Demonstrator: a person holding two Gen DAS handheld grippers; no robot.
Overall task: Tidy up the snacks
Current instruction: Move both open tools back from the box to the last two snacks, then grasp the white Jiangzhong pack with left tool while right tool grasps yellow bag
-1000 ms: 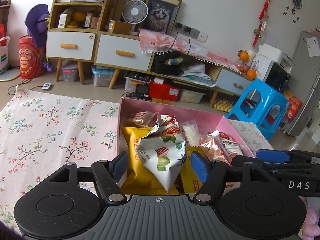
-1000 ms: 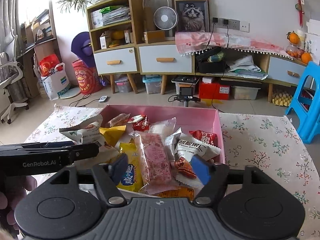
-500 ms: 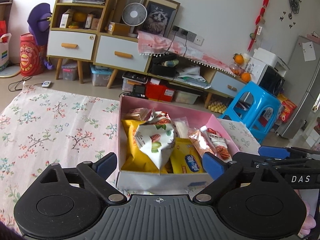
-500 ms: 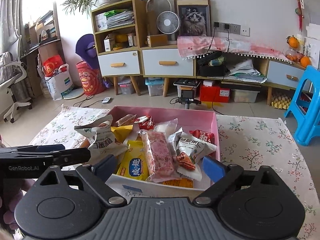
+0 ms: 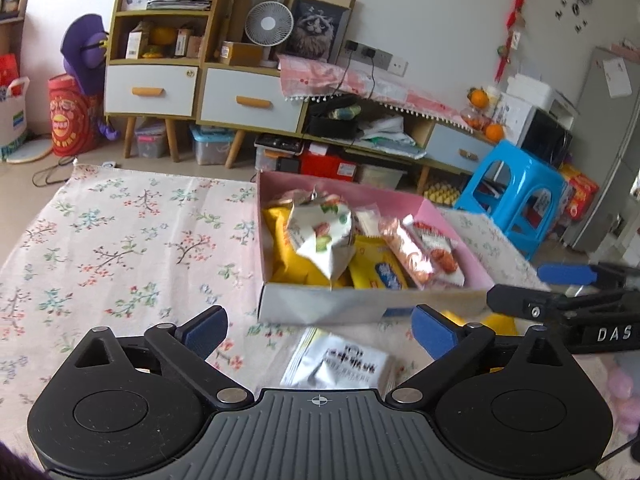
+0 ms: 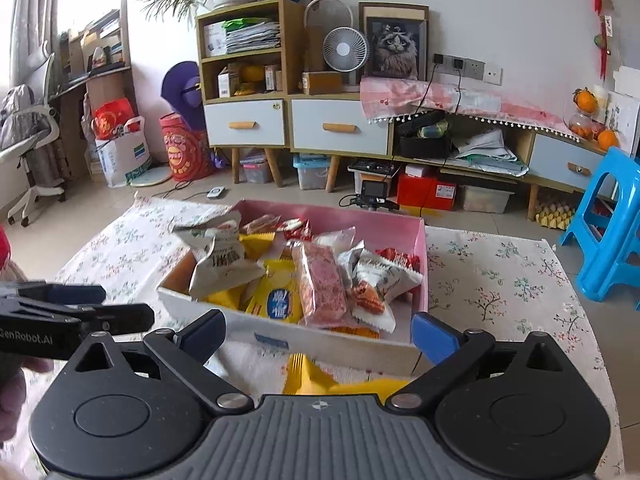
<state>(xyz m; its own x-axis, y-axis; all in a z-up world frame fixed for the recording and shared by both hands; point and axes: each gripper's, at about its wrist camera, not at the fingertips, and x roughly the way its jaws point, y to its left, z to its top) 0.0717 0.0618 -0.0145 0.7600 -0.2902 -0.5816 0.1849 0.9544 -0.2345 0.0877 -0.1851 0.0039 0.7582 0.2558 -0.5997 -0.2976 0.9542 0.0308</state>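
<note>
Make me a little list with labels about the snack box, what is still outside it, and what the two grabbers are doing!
box: pink snack box on the flowered tablecloth, full of packets
top of pile: white nut-print bag
outside box, near side: white packet and yellow packet
left gripper: open, holding nothing, above the white packet
right gripper: open, holding nothing, above the yellow packet

Left gripper [image 5: 318, 326]: black linkage arms, blue pads on the fingers [image 5: 202, 328], silver pivot screws, ribbed grey body with crosshair mark, round black discs either side. Right gripper [image 6: 318, 330]: same build. Side views: white "DAS" lettering on the right one, "GenRobot.AI" on the left. Bit of skin at left frame edge.
</note>
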